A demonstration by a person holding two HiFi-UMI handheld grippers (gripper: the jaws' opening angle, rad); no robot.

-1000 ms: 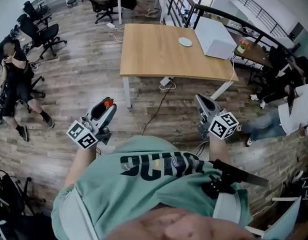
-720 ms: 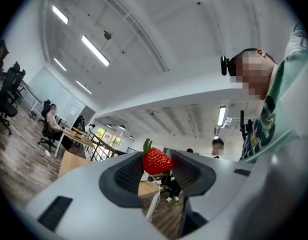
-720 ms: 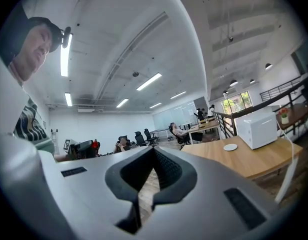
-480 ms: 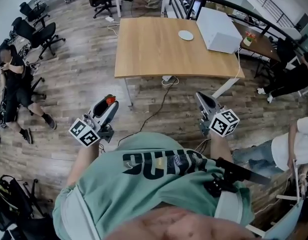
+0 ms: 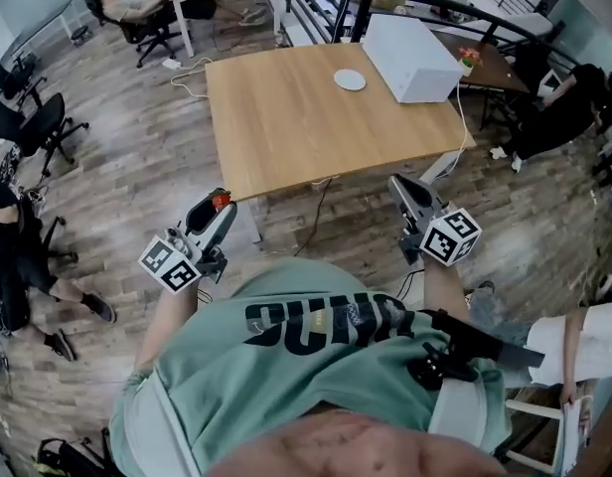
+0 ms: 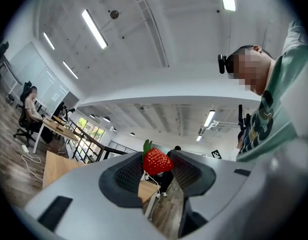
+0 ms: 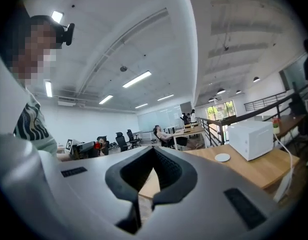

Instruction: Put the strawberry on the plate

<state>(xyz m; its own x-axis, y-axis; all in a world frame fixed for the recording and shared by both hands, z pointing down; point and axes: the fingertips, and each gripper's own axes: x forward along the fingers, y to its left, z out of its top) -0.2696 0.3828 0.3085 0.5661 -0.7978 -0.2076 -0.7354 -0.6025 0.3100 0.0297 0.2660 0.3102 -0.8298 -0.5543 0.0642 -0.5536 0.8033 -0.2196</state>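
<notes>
left gripper view: the left gripper point(image 6: 158, 159) has its jaws clamped on the strawberry point(image 6: 157, 162), the red fruit pinched between the ribbed pads near their tips, its green leaf up by the left pad. right gripper view: the right gripper point(image 7: 154, 150) has its jaws together at the tips, with nothing held. in the head view both grippers are held out in front of the person's chest, just short of the near edge of the table point(image 5: 286, 117). the plate point(image 5: 350, 80) lies on the table's far part, beside the white box point(image 5: 410, 43), its face showing whole, well apart from the strawberry.
</notes>
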